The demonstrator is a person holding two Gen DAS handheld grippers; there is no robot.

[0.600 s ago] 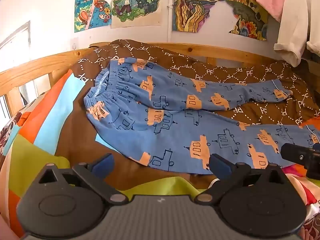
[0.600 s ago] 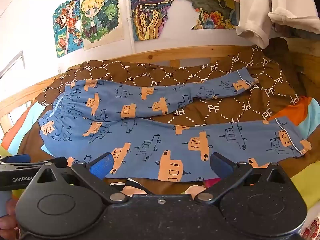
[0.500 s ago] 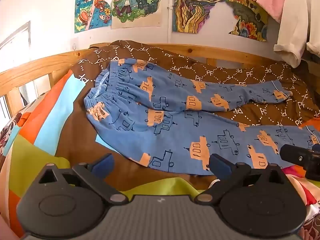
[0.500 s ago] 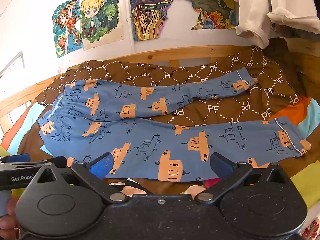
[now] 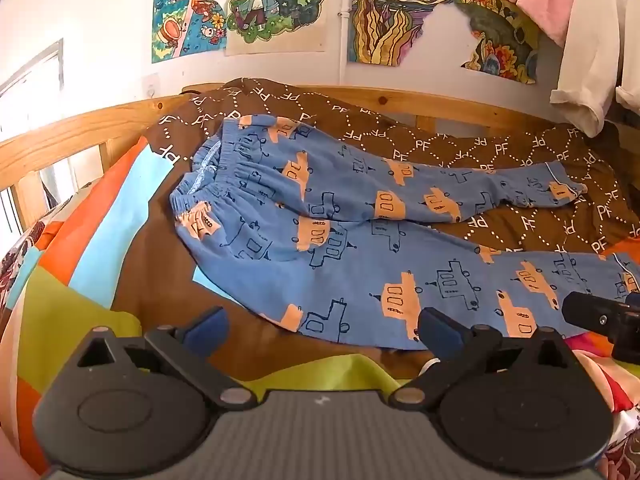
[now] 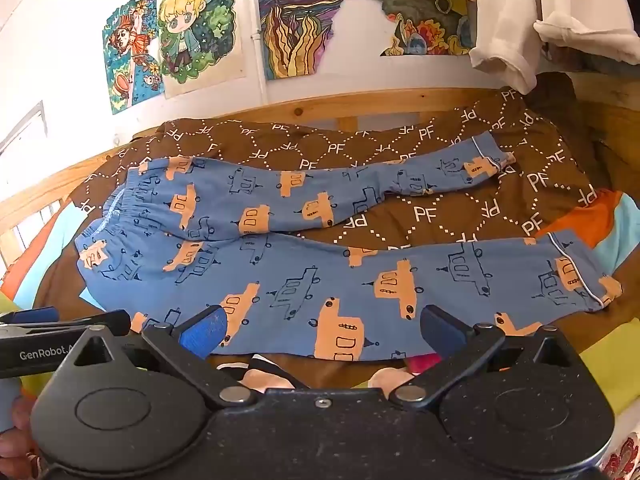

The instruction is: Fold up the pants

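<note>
Hovering, my left gripper (image 5: 320, 328) and right gripper (image 6: 320, 330) both gaped wide, empty, just short of the pants' (image 6: 320, 280) near leg, ready, I judged, to pinch its edge. Pants lay flat, legs splayed, on the brown blanket (image 6: 424, 216) lettered "PF"; "GenRobot" read beside them.
</note>
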